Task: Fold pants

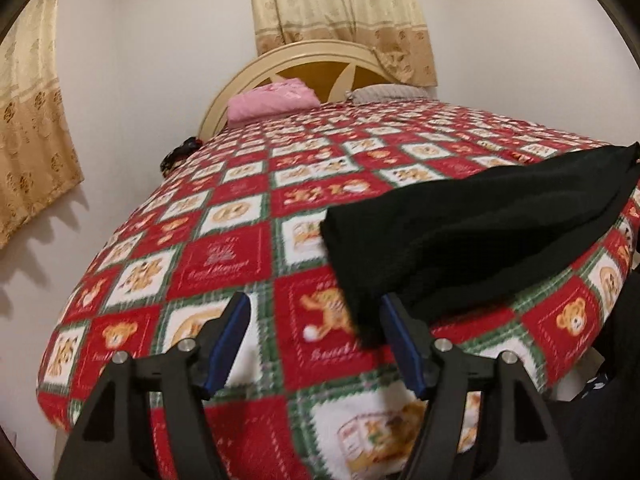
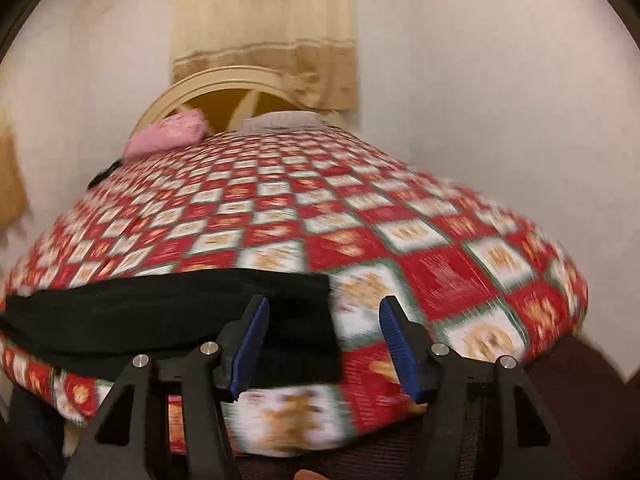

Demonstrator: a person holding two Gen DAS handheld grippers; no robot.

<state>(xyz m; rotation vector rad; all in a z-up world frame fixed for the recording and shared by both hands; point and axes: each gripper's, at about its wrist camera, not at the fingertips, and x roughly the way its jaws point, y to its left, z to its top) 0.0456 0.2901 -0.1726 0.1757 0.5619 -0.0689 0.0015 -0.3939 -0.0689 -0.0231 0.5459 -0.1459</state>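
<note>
The black pants [image 1: 460,240] lie folded in a long band near the bed's front edge, on the right in the left wrist view. My left gripper [image 1: 314,308] is open just above the blanket; the pants' near left corner droops beside its right finger [image 1: 400,344], with no pad pressing on it. In the blurred right wrist view the pants [image 2: 160,312] stretch to the left, and their right end reaches partway into the gap of my right gripper [image 2: 324,308]. That gripper is open too, its blue pads apart from the cloth.
A red, white and green teddy-bear blanket [image 1: 224,256] covers the bed. A pink pillow [image 1: 272,100] and a grey pillow [image 1: 384,92] rest against the cream headboard [image 1: 240,76]. Beige curtains [image 1: 340,12] hang behind, and white walls close in on both sides.
</note>
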